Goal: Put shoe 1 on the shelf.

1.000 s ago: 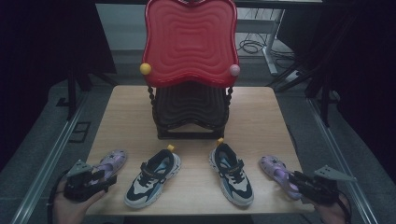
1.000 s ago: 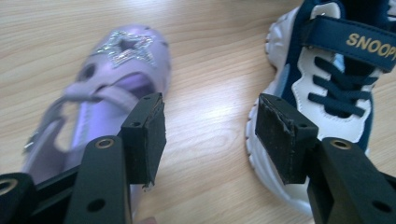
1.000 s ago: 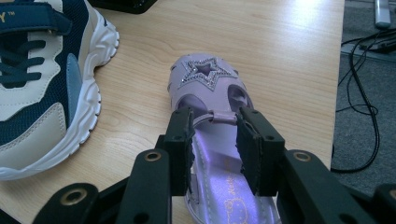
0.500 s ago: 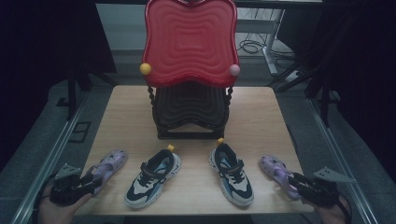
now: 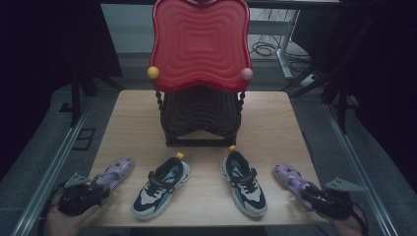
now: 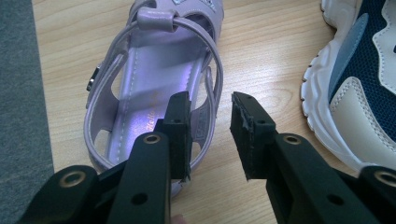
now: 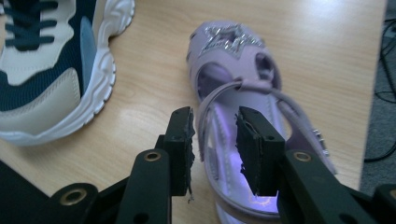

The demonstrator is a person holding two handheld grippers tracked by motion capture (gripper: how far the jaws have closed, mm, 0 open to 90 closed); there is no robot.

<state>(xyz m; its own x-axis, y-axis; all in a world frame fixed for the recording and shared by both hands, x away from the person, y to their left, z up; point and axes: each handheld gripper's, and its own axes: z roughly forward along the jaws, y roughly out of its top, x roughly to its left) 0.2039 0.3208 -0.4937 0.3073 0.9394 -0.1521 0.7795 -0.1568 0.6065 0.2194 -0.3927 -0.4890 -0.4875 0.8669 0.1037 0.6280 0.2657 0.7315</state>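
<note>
Outermost, both tools (image 5: 101, 189) (image 5: 307, 192) apart astride lilac sandals' (image 6: 154, 88) (image 7: 247, 116) side straps, near table edges (image 5: 206, 220).

L gripper (image 5: 101, 189) low at near-left table corner, L hand (image 5: 66, 222) under it, jaws parted, pointing fwd-right. R gripper (image 5: 306, 192) at near-right corner, R hand (image 5: 344, 225) behind, jaws parted, pointing fwd-left.

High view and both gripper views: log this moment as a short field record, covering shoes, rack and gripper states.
surface: wooden table
rack: dark shoe rack at the back, red tray on top
sneakers: left sneaker, right sneaker, side by side
sandals: left purple sandal, right purple sandal, at the outer edges
left gripper: open, astride the sandal's side strap
right gripper: open, astride the sandal's side strap
</note>
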